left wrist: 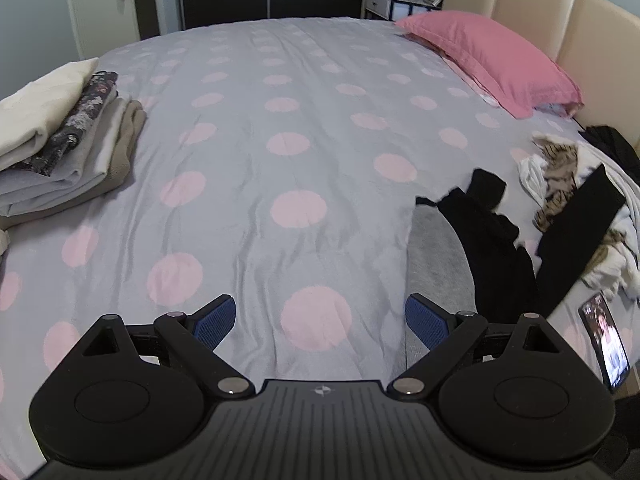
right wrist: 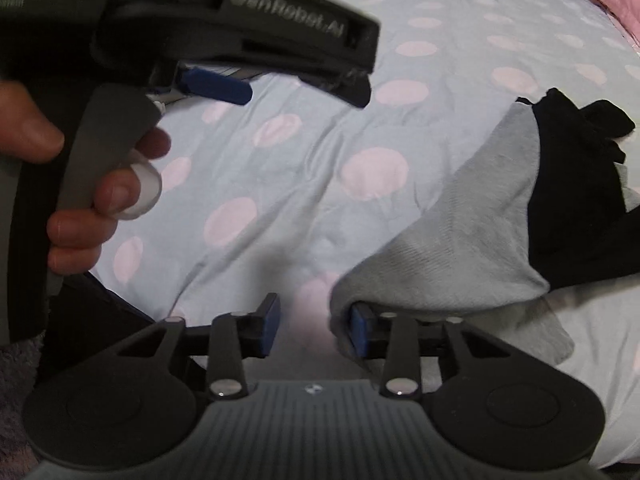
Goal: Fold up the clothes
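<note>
Folded stack (left wrist: 60,136) far left of wide-open left gripper (left wrist: 319,320); loose pile (left wrist: 568,184) right; right gripper (right wrist: 314,330) open w/ grey garment (right wrist: 460,232) edge at its pad.

1. One pink pillow (left wrist: 492,56), upper right of the left wrist view.
2. One stack of folded clothes (left wrist: 60,136) at left, four or so pieces.
3. One grey-and-black garment (right wrist: 480,216).
4. One messy unfolded pile (left wrist: 576,200), right edge.
5. One phone (left wrist: 606,340), lower right.
</note>
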{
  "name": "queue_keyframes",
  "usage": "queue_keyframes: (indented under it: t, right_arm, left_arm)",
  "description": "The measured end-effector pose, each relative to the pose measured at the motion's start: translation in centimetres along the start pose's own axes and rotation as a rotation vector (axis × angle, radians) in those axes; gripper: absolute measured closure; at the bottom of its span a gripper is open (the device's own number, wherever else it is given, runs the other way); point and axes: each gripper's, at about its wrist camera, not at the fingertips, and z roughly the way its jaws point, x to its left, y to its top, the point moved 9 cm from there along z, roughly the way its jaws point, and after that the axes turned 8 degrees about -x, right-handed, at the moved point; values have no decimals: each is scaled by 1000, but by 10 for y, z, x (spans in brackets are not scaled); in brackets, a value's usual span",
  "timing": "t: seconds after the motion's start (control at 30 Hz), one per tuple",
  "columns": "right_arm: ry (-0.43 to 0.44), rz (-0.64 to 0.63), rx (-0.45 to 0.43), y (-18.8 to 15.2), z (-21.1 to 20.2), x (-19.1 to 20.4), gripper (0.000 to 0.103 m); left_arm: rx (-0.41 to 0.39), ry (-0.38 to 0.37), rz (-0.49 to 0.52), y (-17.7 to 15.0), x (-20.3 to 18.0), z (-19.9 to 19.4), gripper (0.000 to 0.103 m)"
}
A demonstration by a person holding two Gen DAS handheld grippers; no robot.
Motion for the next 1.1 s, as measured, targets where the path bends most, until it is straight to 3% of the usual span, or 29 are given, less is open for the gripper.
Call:
queue_keyframes:
  t: [0.13,0.47,0.7,0.87,0.9,0.93,0.97,1.1]
  right_arm:
    - [-71,-2,-5,9,-11,-24,43]
    - [-284,-9,-5,36,-42,-135,43]
    - [-341,5,-50,73,-18,-194,42]
    - [-302,70,-81,77,2,-215,61]
    - [-291,83,-80,76,4,-215,68]
    - [-280,95,-79,74,5,-215,86]
    - [-272,92,-79,74,5,-212,97]
    - [-204,50,-87,70,0,-183,103]
  left_arm:
    - [18,-45,-2,-8,-9,3,10]
    - [66,-120,27,-24,-36,14,10]
    - [109,-133,-8,-30,-40,31,10]
    - [116,-121,-2,-32,-42,41,11]
    - [118,-121,-1,-32,-42,43,12]
    - [121,-124,-4,-33,-42,44,12]
    - [122,-130,-9,-33,-43,44,13]
    - [126,-150,-29,-33,-44,44,19]
